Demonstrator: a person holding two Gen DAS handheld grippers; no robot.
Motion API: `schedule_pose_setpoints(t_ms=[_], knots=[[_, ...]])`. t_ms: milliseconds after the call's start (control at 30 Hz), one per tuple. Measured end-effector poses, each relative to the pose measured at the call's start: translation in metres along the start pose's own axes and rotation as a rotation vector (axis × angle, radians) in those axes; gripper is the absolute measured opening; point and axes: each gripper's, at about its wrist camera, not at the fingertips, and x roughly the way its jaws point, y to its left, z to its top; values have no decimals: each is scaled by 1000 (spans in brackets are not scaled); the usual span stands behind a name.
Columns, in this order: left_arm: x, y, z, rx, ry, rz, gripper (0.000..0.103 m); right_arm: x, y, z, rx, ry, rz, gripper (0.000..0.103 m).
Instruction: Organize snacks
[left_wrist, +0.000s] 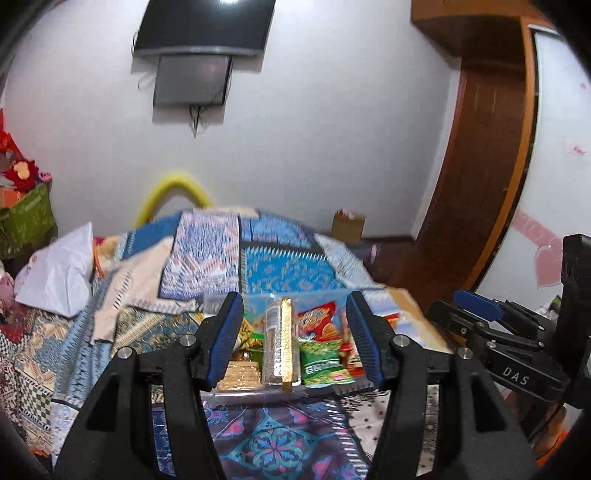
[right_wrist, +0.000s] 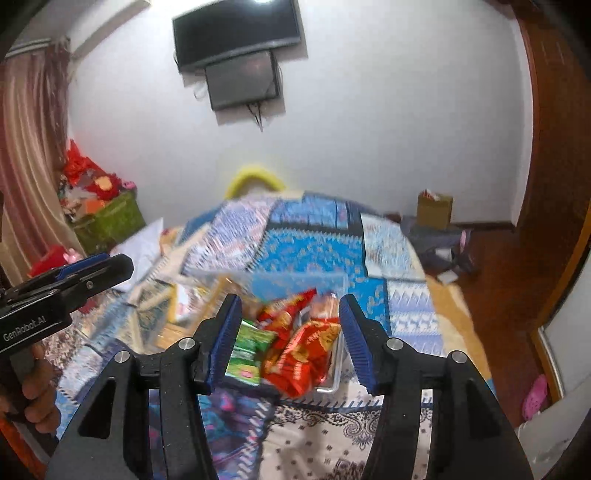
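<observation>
A bed under a patchwork quilt carries a clear plastic tray of snacks, straight ahead at twelve o'clock from both tongs. Its long biscuit sleeve runs twelve to six, in line with the left tongs, which stand part open and empty. The right tongs, likewise part open and holding nothing, face the red packets, with a green packet at nine o'clock. Each pack likely suits whichever hand it lies before.

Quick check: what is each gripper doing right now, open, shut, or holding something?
Left gripper: open, holding nothing, above the snack tray.
Right gripper: open, holding nothing.
</observation>
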Motion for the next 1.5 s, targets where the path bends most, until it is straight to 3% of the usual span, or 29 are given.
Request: schedule_pose_setpoints(t_ms=[100,200,467,667,1500], knots=[[-38,-5,2,16,-68,0,57,-32,13,4,-15,-65,18,51],[-67,-9,0,31,-119,-4,58,-61,26,4,-29,-130,30,59],[-120,-17,-13,71,-231,35,94,-105,48,-6,-55,-238,36,83],[-133,-18,-22,82,-257,52,101,-112,50,-14,-42,-272,32,101],[-130,-10,-33,60,-217,50,101,-121,51,-27,-40,-261,21,102]])
